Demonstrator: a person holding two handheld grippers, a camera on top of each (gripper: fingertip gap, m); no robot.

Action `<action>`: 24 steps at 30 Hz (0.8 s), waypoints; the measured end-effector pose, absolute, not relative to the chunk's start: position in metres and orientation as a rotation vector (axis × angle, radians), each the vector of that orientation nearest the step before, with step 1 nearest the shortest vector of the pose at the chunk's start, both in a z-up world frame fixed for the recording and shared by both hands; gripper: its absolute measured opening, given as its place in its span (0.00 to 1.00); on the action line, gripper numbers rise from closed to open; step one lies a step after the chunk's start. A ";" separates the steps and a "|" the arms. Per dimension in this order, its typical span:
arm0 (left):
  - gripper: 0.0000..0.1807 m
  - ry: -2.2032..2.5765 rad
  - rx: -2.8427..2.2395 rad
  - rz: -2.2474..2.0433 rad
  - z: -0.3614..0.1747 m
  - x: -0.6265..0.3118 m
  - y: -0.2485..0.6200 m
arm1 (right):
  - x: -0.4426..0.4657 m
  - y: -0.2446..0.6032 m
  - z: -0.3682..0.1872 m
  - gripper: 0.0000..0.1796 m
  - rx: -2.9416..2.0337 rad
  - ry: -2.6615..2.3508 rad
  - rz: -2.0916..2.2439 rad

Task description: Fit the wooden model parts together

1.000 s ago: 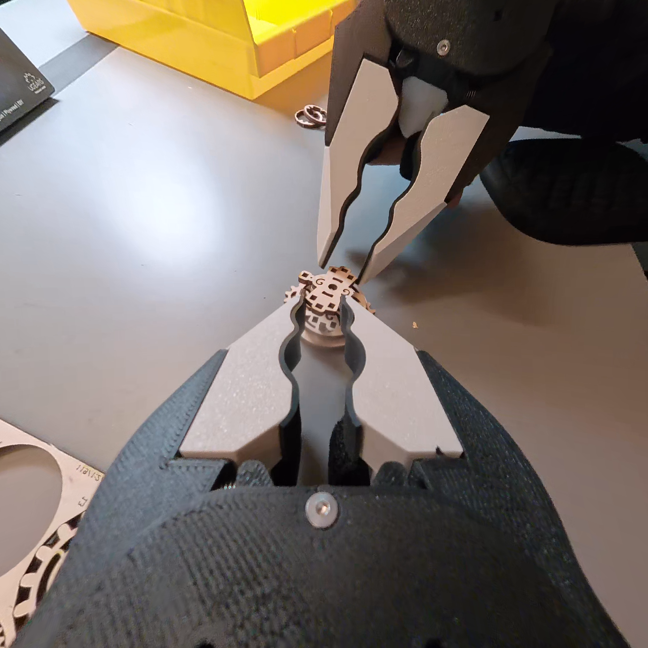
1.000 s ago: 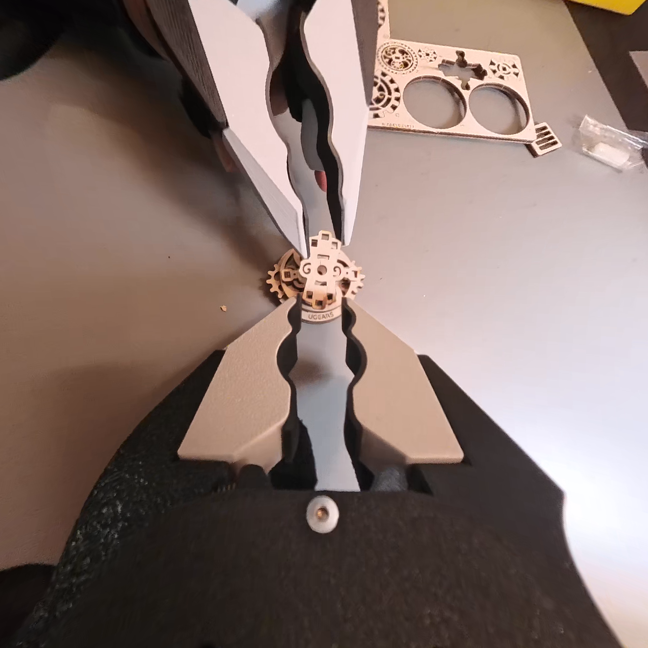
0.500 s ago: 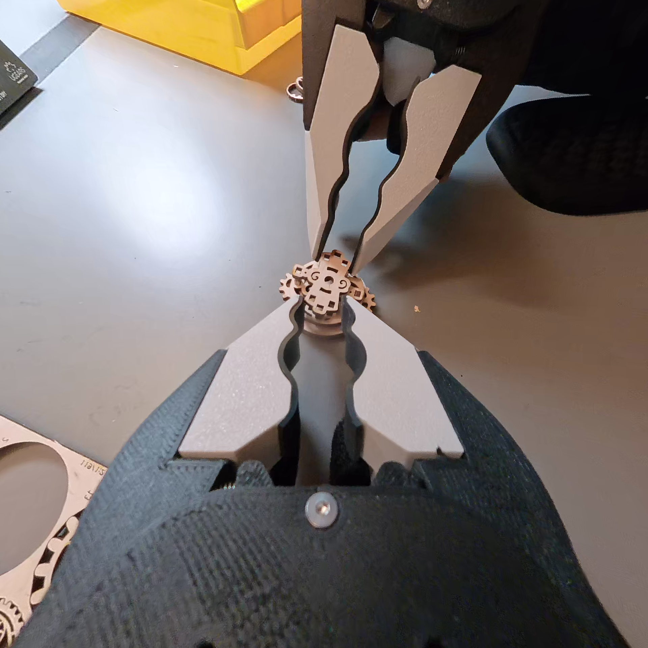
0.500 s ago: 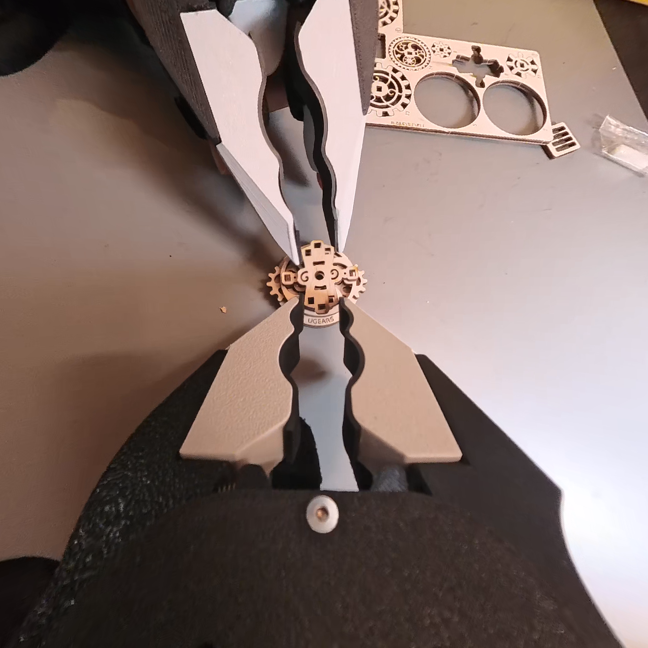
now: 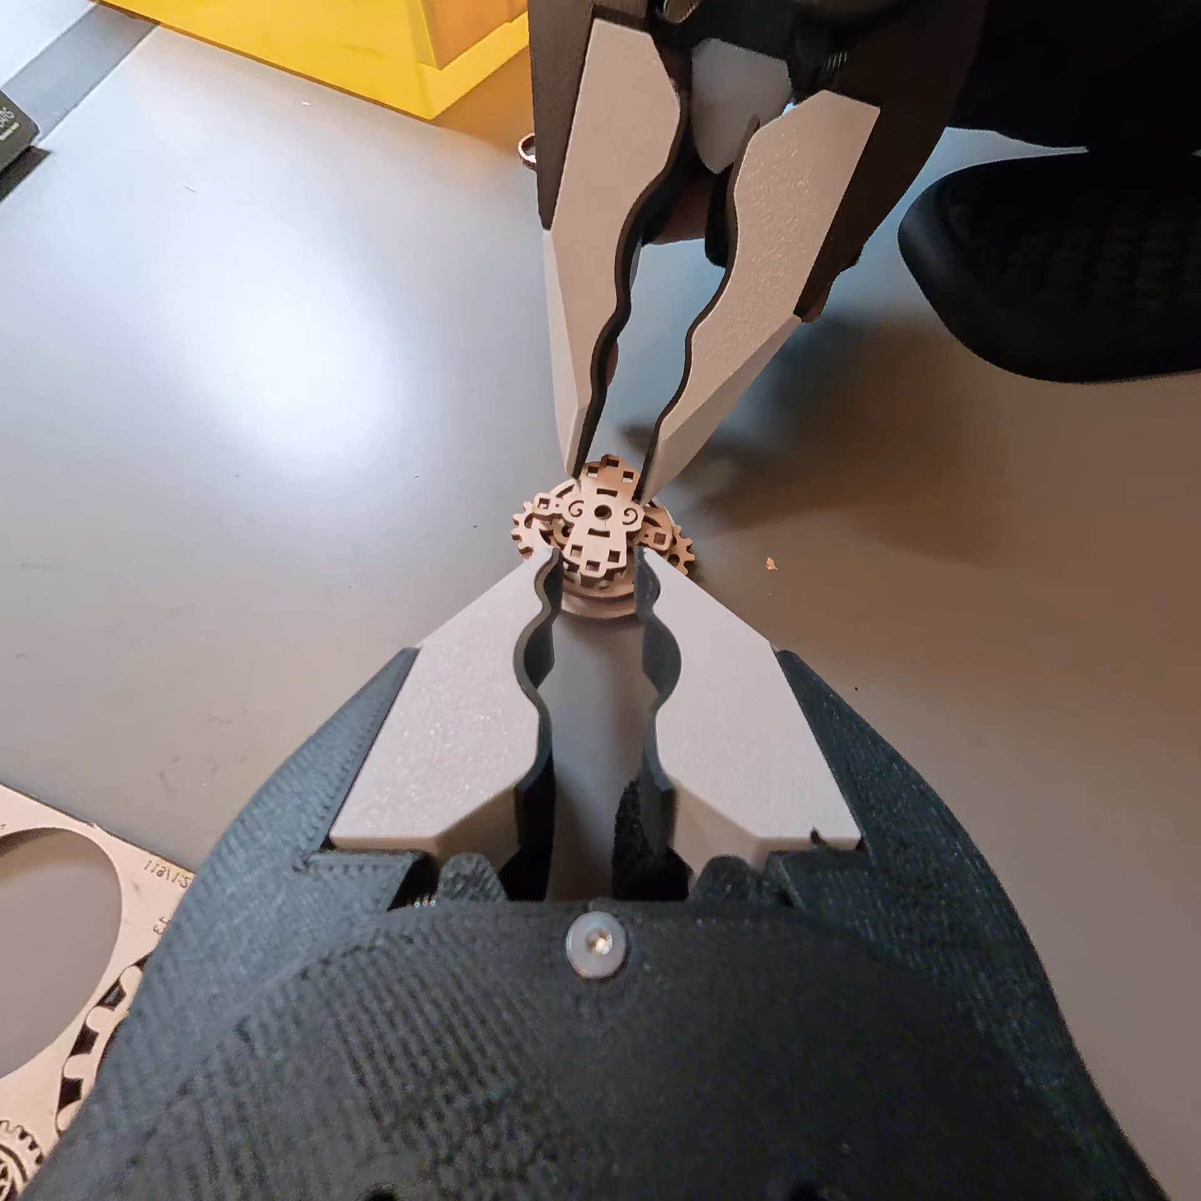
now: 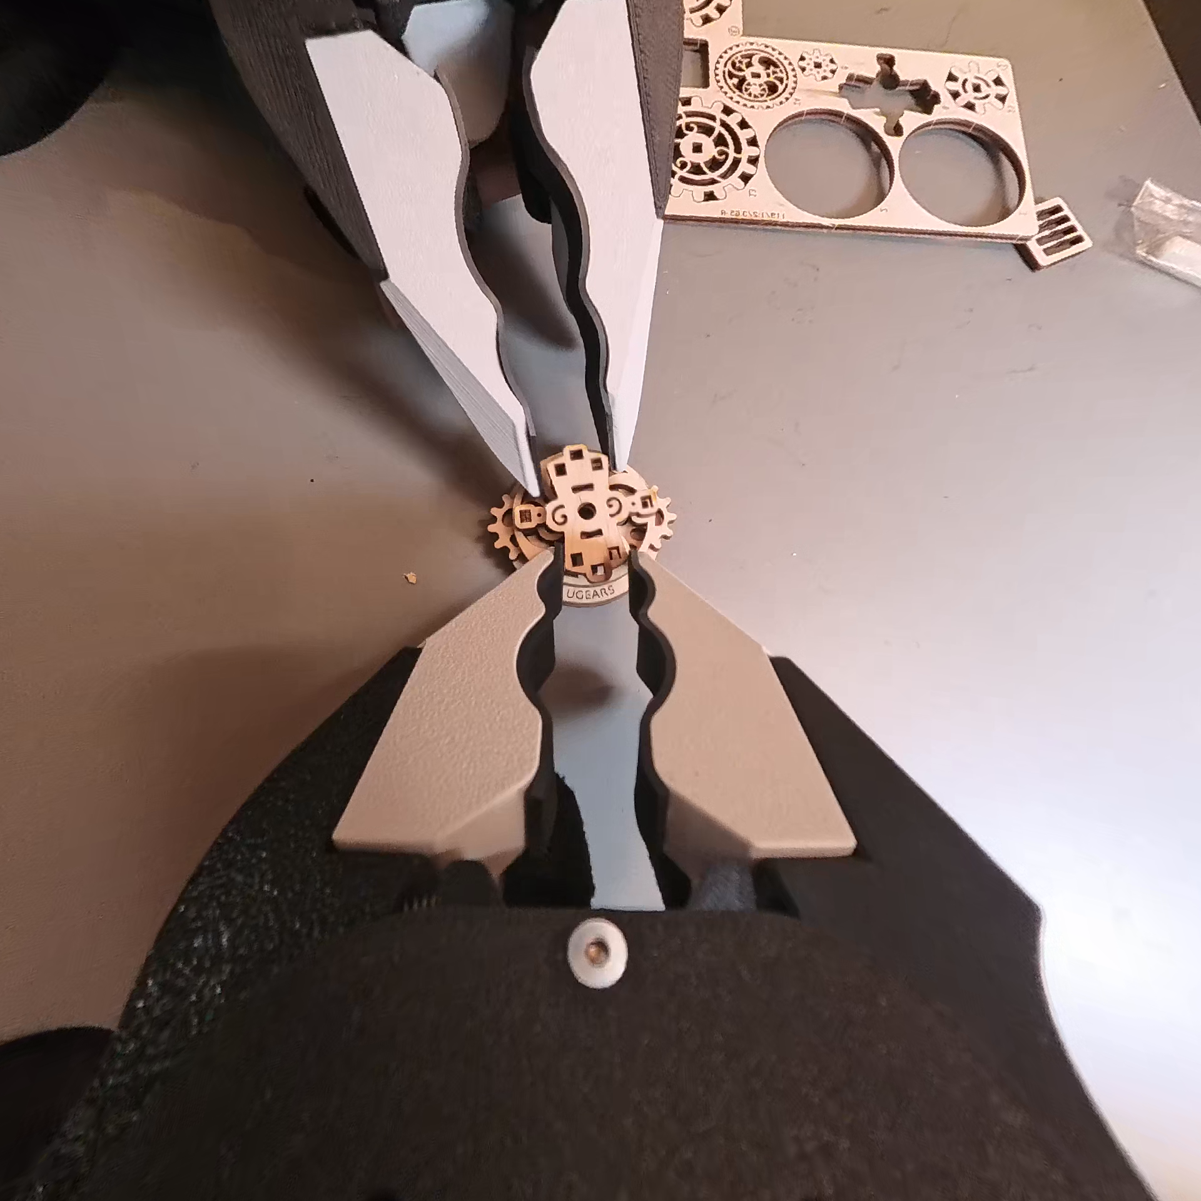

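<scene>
Lowered, both hand-held grippers seemingly pinch wooden model [image 5: 601,526] edges; table [image 5: 260,390] around open.

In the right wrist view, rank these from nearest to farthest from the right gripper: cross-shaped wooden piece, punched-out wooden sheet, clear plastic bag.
1. Cross-shaped wooden piece: at the right gripper tips, centre.
2. Punched-out wooden sheet: far side of the table, upper right.
3. Clear plastic bag: right edge, beyond the sheet's corner.

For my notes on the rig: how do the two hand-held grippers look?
Both look alike: the left hand-held gripper and the right hand-held gripper have a black textured printed body, two pale grey tapering fingers with wavy black inner edges, and one silver screw. No cables show.
</scene>
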State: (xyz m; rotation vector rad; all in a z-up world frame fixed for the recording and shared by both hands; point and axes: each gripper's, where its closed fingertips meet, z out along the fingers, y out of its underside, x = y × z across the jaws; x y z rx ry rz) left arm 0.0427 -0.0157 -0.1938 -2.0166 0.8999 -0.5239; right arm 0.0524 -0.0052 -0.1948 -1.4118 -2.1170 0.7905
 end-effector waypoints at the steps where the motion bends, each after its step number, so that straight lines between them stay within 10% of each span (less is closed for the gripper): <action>1: 0.11 0.899 -2.017 -0.520 -0.194 0.043 -0.015 | 0.053 -0.005 -0.194 0.10 -1.413 -2.116 0.788; 24: 0.11 0.907 -2.009 -0.508 -0.193 0.039 -0.015 | 0.052 -0.007 -0.195 0.10 -1.463 -2.089 0.813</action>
